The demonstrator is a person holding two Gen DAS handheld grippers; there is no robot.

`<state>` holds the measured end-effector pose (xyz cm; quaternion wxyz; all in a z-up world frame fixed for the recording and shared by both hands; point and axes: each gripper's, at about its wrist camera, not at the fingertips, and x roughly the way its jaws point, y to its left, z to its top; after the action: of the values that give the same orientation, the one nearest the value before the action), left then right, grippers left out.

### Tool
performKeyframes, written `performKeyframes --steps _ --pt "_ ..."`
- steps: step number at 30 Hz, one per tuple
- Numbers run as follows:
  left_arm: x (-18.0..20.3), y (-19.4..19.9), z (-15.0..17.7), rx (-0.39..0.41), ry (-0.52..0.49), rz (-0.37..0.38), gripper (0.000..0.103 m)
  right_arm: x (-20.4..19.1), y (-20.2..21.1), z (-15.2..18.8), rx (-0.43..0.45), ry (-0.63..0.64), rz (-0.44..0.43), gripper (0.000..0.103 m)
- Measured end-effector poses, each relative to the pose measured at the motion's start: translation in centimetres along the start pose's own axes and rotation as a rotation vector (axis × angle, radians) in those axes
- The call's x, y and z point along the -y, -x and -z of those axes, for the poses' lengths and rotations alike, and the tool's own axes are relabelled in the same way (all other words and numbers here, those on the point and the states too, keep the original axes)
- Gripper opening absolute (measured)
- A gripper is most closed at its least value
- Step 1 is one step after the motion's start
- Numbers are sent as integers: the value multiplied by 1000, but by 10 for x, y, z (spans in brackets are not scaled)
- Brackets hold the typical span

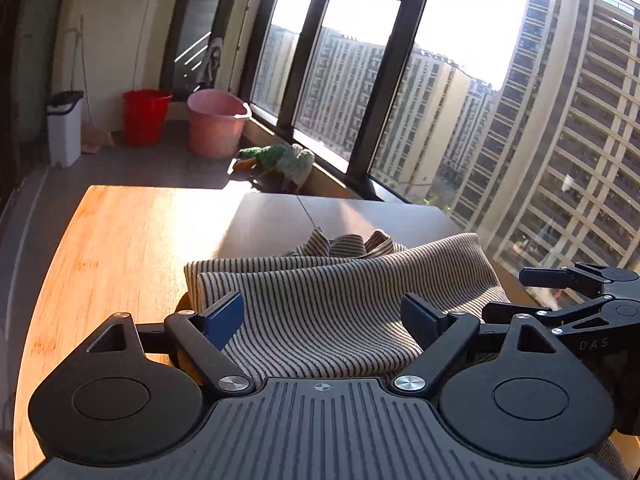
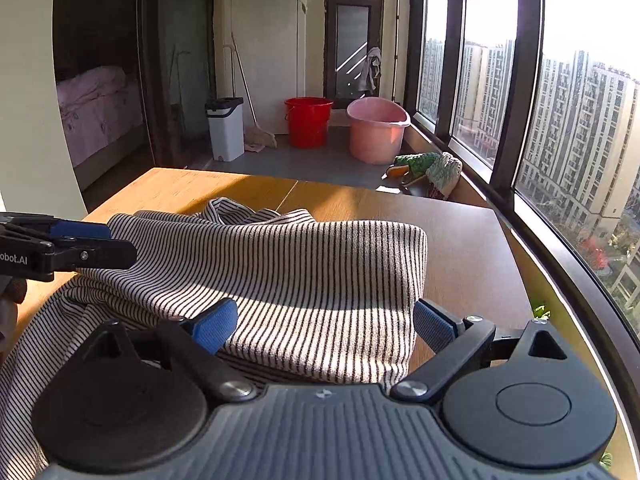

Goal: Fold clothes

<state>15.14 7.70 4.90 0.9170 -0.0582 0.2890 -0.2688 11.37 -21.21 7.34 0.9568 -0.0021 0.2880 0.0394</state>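
the black-and-white striped knit garment (image 2: pixel 280 272) lies in a loose, partly folded heap on the wooden table (image 2: pixel 472 248), toward the table's near edge and on the side that faces the large windows (image 2: pixel 580 128). a broad folded panel rests on top of the garment; rumpled layers show behind that panel, and more striped cloth trails off the garment's left side toward the near edge.

the left gripper (image 1: pixel 326 316) hovers low at the garment's near edge with its jaws spread wide. striped cloth lies between the blue pads (image 1: pixel 226 318), but the pads do not press on it. the right gripper (image 2: pixel 324 326) stands at the garment's near right corner, jaws likewise spread; its pads sit on either side of the folded panel without pinching it. the two grippers are just beside each other, the left one showing at the garment's left side in the right wrist view.

step in hand, as judged: a fold has been laid down and released, and both grippers stand free between folds. the garment is not yet a compact, flat packet, so the task is only partly done.

the next move calls for:
- choosing a fresh edge, probably the trailing cloth at the garment's left side or the rumpled layers behind the top panel;
- closing each gripper on a single clean edge, not a bunch of layers;
- carrying that edge over the garment's middle without dragging the folded panel out of place.
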Motion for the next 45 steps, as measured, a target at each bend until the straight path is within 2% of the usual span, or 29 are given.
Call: performKeyframes --steps 1,3,5,6,7,9,12,15,19,20,22,25,28,30,31,32,34,36,37,38,39,41,45 --pt "-2 1 -5 14 12 -13 90 5 5 -7 17 -24 -16 89" --pt "-5 2 -17 34 22 -35 90 20 14 -24 45 -87 -53 68" --pt "-8 7 -26 57 16 -41 92 34 15 -40 66 -130 -76 52" --pt "-10 5 -31 53 10 -47 94 39 13 -48 70 -136 -83 51" --pt "-10 -2 -37 33 3 -56 94 44 11 -56 75 -143 -90 51" --pt "-11 -19 -48 -17 -18 -70 94 37 -10 -72 41 -68 -69 51" --pt "-4 -61 -54 -118 -92 -88 89 17 -60 -82 -62 -12 -86 51" --pt "5 -97 -53 -189 -161 -93 86 -4 -106 -80 -125 28 -85 51" --pt "7 -123 -53 -235 -182 -86 84 -11 -151 -72 -219 1 -80 55" --pt "8 -125 -54 -239 -187 -88 83 -9 -158 -68 -244 -14 -80 58" --pt "10 -128 -53 -250 -201 -91 81 -8 -159 -62 -231 -9 -91 68" --pt "17 -132 -49 -266 -259 -86 78 -5 -154 -58 -232 -11 -121 68" --pt "22 -137 -48 -286 -293 -73 72 -5 -147 -55 -220 2 -128 54" --pt "25 -139 -46 -296 -307 -63 64 -5 -145 -53 -213 8 -118 39" --pt "26 -140 -46 -293 -314 -56 61 -5 -144 -53 -209 10 -113 37" --pt "28 -140 -45 -286 -329 -52 52 -4 -143 -52 -205 7 -109 32" --pt "40 -136 -37 -251 -407 -73 42 -2 -142 -52 -197 -5 -103 26" --pt "52 -132 -29 -215 -487 -109 25 -1 -138 -52 -184 -8 -103 21" --pt "56 -130 -26 -200 -513 -122 22 -2 -133 -53 -173 -5 -108 19" --pt "58 -128 -25 -185 -518 -125 17 -3 -127 -54 -161 0 -114 16" --pt "57 -124 -28 -172 -490 -113 7 -4 -122 -56 -149 4 -119 15" --pt "55 -113 -38 -148 -416 -82 7 -5 -108 -59 -124 12 -133 8" --pt "60 -70 -45 -61 -371 -26 7 -7 -70 -67 -62 14 -169 8"
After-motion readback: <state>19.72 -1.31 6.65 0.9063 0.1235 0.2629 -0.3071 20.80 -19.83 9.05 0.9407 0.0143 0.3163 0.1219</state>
